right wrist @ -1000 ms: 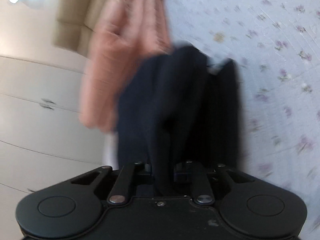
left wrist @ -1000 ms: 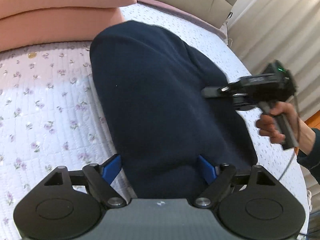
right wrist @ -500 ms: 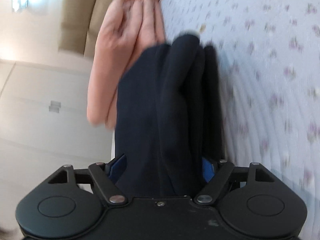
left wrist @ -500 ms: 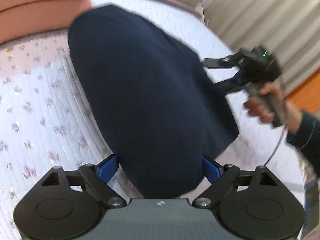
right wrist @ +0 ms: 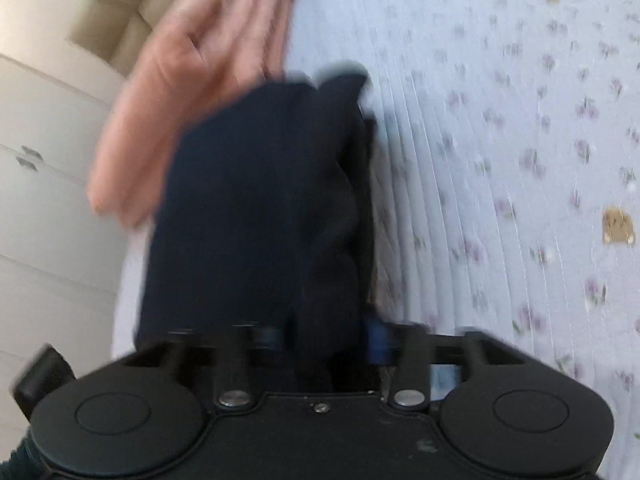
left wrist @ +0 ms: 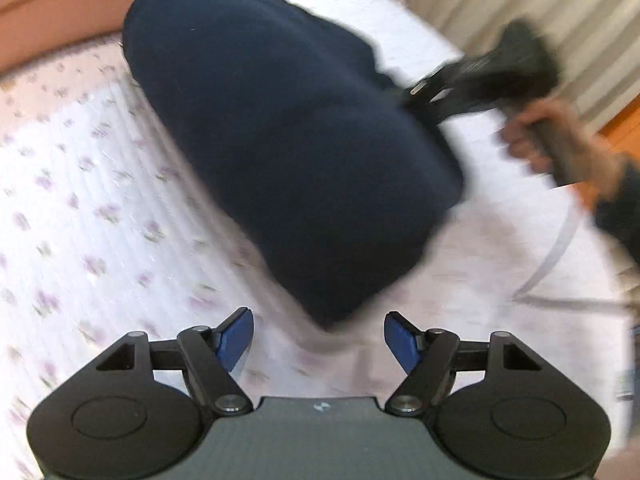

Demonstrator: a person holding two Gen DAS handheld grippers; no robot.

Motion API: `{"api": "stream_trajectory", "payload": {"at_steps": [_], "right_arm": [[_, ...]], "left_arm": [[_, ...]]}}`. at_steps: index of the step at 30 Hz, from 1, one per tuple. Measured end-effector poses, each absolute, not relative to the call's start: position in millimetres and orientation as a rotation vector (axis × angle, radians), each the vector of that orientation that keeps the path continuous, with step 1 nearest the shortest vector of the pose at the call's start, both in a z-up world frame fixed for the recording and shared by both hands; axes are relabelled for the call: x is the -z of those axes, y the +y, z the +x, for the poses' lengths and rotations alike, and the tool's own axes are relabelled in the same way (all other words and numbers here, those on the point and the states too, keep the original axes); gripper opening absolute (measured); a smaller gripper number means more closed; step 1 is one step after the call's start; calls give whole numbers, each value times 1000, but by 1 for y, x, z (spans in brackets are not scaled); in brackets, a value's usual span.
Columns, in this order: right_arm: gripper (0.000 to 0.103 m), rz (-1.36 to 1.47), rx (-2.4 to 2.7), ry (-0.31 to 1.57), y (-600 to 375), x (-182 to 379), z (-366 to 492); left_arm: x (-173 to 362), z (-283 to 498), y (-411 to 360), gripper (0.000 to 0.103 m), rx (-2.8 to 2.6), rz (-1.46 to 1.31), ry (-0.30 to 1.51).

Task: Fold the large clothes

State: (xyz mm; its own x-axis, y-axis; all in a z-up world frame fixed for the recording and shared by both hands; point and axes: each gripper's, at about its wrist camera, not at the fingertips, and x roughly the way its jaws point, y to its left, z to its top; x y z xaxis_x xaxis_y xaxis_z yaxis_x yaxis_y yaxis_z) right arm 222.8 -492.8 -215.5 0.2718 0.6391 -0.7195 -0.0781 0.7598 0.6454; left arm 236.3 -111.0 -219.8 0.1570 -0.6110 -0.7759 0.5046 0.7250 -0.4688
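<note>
1. Left wrist view: my left gripper (left wrist: 319, 338) is standing wide open just short of the folded dark blue garment (left wrist: 288, 128), which is lying on the flowered bedspread (left wrist: 80, 184). My right gripper (left wrist: 436, 94) is reaching its far edge. I judge the fold is almost finished.

2. Right wrist view: my right gripper (right wrist: 326, 342) is narrowing around the garment (right wrist: 260, 208), but blur is hiding whether it is gripping. Next, I think, comes tidying the edges. I am seeing no readable writing.

I saw the navy garment (left wrist: 288, 152) lying folded into a thick, rounded bundle on the floral bed (left wrist: 80, 200), its far end near the pink pillows (left wrist: 60, 4), stacked layers showing along one edge (right wrist: 256, 216).
</note>
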Motion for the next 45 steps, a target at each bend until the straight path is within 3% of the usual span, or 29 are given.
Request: {"api": "stream_trajectory", "payload": {"at_steps": [1,4,9,13,16,18,23,28,33,35,37,42,45], "right_arm": [[86,535,-513,1196,-491,210,222],[88,419,-493,1087,-486,178,222],[90,230,-459,864,-458,141,215],[97,138,-570,739,-430,140,198],[98,-23,-649,877,-403,177,191],[101,-85,-673,863,-400,196,175],[102,-176,-720,923,-401,180,180],[102,90,-682,807,-397,144,243],[102,141,-594,883,-339,184,331],[103,137,-564,901,-326,210,360],[103,171,-555,882,-323,225,378],[103,230,-426,887,-335,236,413],[102,329,-427,885,-360,215,397]], "left_arm": [[215,234,-102,81,823,-172,1154],[196,245,-75,94,804,-343,1076],[185,300,-78,99,753,-367,973],[211,324,-120,103,611,-186,1053],[239,321,-113,103,634,-325,1133],[254,319,-97,103,622,-409,1168],[255,309,-91,103,665,-452,1166],[245,304,-103,103,742,-368,1168],[263,300,-123,103,781,-328,1250],[262,292,-137,102,804,-190,1209],[259,285,-151,92,810,-14,1176],[262,293,-143,90,810,-88,1193],[251,281,-139,90,860,-84,1201]]}}
